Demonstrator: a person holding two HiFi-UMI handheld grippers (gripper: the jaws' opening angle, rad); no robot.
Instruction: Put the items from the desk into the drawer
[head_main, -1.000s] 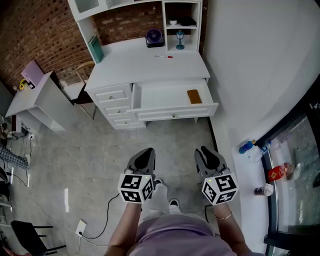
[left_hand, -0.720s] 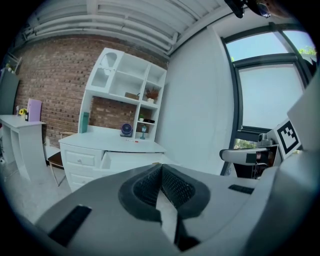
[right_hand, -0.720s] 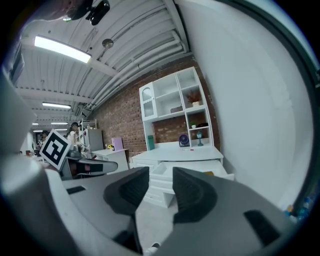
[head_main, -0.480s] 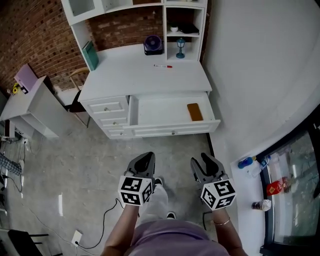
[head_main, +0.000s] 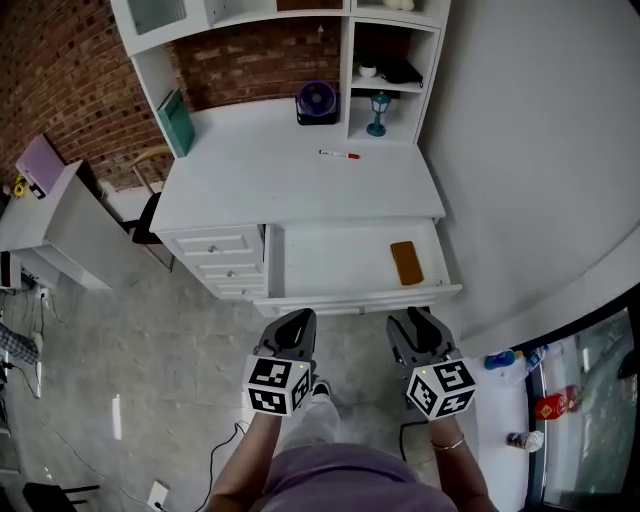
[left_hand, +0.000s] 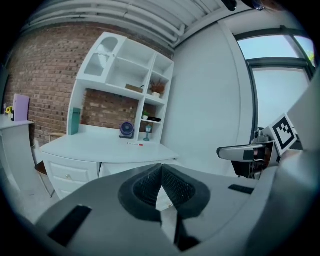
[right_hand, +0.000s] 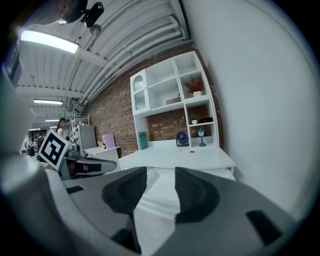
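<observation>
Before the white desk, stands closer than 1 second ago, left gripper closed on nothing and right gripper slightly parted and empty, both short of the open drawer, the red pen awaiting pickup on the desktop.

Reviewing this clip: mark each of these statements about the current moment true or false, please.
1. The drawer is open and a flat brown item lies in it. True.
2. The red and white pen is already in the drawer. False: it lies on the desk top.
3. The left hand-held gripper grips the pen. False: its jaws are together with nothing between them.
4. The right hand-held gripper has its jaws apart and holds nothing. True.
5. Both hand-held grippers are above the desk top. False: they are short of the drawer front, over the floor.
</observation>
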